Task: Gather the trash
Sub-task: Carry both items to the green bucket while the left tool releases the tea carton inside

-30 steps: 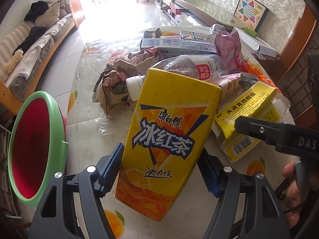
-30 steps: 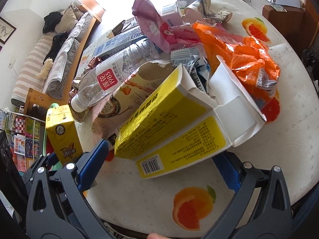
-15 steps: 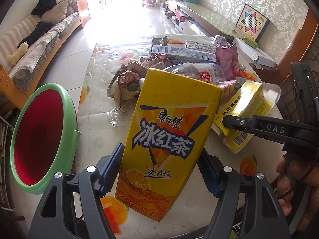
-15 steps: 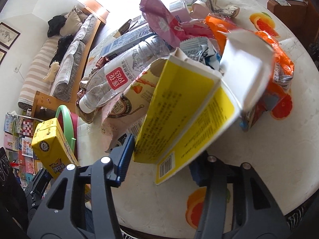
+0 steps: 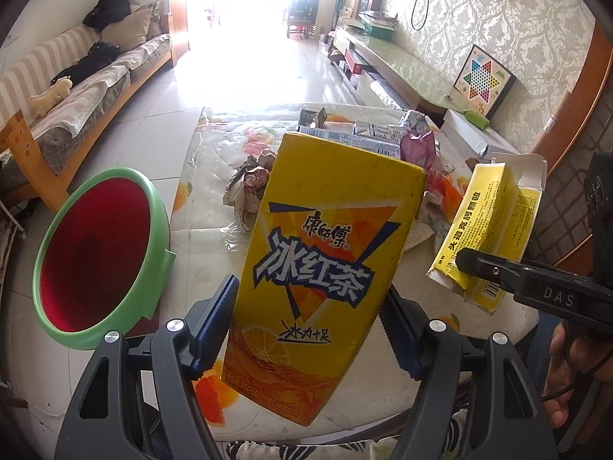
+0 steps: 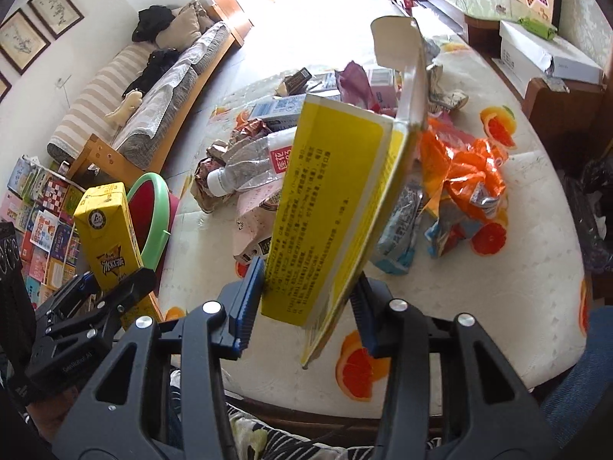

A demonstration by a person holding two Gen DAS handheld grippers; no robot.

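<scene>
My left gripper is shut on a yellow iced-tea carton, held upright above the table's near edge; the carton also shows in the right wrist view. My right gripper is shut on a yellow medicine box with an open white flap, lifted off the table; the box also shows in the left wrist view. A green-rimmed bin with a red inside stands left of the table, and shows in the right wrist view.
The table with an orange-print cover holds a pile of trash: a crushed plastic bottle, an orange wrapper, crumpled paper, flat cartons and a pink bag. A sofa stands left; a white box at the right.
My right gripper closed on the yellow medicine box and lifted it upright off the table. My left gripper has raised the tea carton and pulled back towards the near edge beside the bin.
</scene>
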